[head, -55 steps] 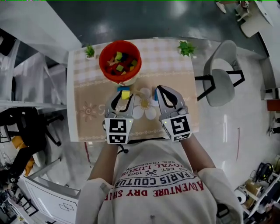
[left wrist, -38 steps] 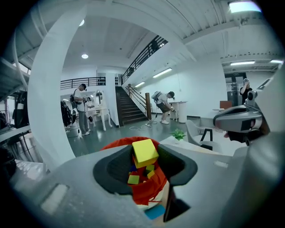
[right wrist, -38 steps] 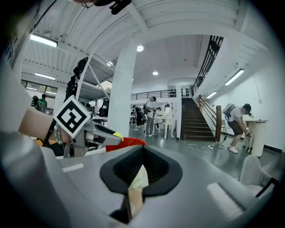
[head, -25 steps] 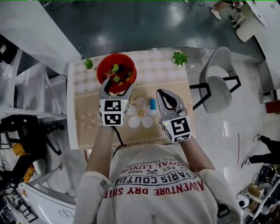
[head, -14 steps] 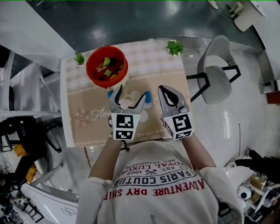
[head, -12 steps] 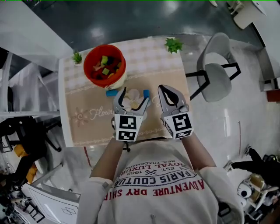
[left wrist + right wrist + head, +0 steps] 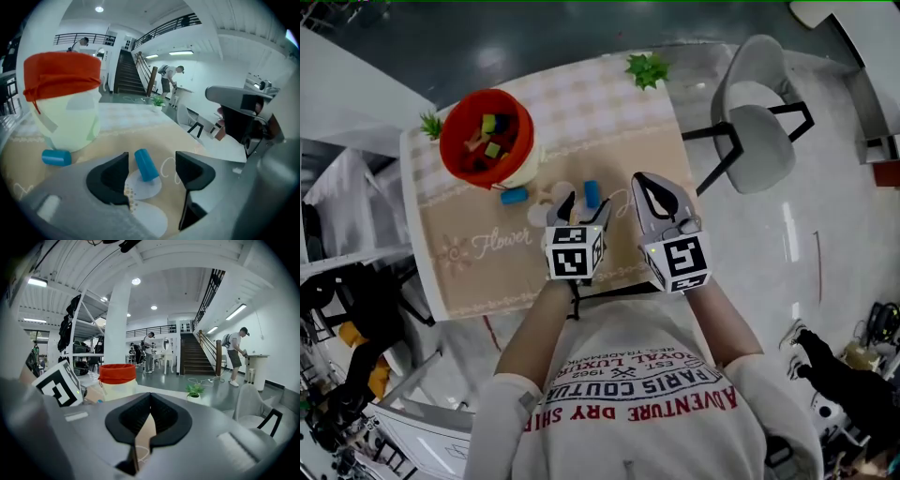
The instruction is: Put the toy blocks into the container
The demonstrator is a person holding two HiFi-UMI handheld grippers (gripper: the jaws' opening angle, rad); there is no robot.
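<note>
Blue, smooth and rounded, a short cylinder (image 7: 146, 165) lies on its side on a white flower printed on the tablecloth (image 7: 478, 267). It sits between the two dark, curved jaws of the left gripper (image 7: 152, 161). The jaws stand apart and are closing, with a gap on either side of the cylinder, so it is not yet gripped.

From the head view, the left gripper (image 7: 585, 210) reaches onto a small rectangular table. The cloth is beige with pale flowers and script at the near end and checked at the far end. The cylinder (image 7: 592, 193) shows just ahead of the gripper's marker cube.

The container (image 7: 487, 141) stands on the far left part of the table. It is round, with a bright red rim and a pale, glossy body (image 7: 70, 117). Inside it is a jumble of small blocks (image 7: 490, 136), yellow, green and dark. A second cylinder (image 7: 514, 196), also blue, lies on the cloth just beside the container's base.

The right gripper (image 7: 642, 180) hovers to the right of the left one. In its own view the right gripper's (image 7: 149, 404) black jaws are pressed together, with nothing between them.

Two small spiky green plants (image 7: 648, 67) stand at the table's far corners. A grey chair (image 7: 759, 122) with a curved seat stands off to the right.
</note>
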